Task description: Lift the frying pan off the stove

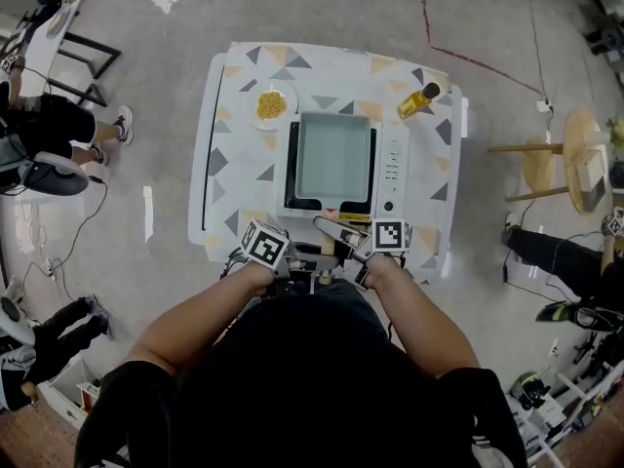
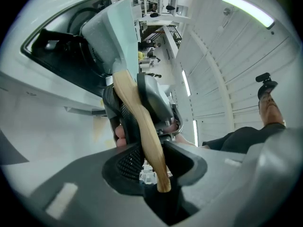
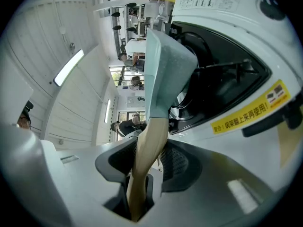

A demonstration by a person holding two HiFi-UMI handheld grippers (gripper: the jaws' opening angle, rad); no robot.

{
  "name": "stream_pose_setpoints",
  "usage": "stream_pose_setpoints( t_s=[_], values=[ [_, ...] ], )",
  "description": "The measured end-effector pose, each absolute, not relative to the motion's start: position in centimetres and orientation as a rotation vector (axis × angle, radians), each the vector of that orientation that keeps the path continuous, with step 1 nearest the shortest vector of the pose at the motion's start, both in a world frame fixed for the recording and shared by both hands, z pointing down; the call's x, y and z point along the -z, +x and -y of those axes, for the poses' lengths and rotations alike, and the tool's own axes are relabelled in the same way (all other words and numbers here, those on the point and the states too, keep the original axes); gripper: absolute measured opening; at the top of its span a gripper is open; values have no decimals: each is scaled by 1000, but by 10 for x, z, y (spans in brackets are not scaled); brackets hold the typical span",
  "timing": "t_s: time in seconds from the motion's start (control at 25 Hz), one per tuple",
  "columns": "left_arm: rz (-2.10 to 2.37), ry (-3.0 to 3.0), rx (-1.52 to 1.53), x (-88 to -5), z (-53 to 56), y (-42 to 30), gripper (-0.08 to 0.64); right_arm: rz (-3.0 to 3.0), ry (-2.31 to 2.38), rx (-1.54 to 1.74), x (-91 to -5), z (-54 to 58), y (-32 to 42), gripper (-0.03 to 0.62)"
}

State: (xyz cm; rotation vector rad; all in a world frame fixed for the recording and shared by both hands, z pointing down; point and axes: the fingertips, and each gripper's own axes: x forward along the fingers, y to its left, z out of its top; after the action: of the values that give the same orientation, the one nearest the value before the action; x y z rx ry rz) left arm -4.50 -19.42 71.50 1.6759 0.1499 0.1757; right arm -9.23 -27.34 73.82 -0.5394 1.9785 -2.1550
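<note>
At 8 o'clock of the wooden handle [image 2: 138, 119], the left gripper [image 2: 152, 161] has its jaws clamped on it. The frying pan [image 1: 333, 156] sits over the stove [image 1: 393, 169], handle toward 6 o'clock. From 4 o'clock, the right gripper [image 3: 142, 161] pinches the same handle.

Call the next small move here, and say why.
Probably lift both straight up together, level: the left hand-held gripper and right hand-held gripper are each shut on the light wooden handle of the pale blue square frying pan, which is over the white tabletop stove.
</note>
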Motion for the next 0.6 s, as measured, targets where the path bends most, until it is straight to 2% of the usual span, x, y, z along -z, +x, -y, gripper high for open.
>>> stream_pose_setpoints(
  t_s=[0.6],
  values=[
    [-211, 1695, -176, -679, 195, -38, 141, -1933, -564, 2074, -707, 281, -80, 178]
  ],
)
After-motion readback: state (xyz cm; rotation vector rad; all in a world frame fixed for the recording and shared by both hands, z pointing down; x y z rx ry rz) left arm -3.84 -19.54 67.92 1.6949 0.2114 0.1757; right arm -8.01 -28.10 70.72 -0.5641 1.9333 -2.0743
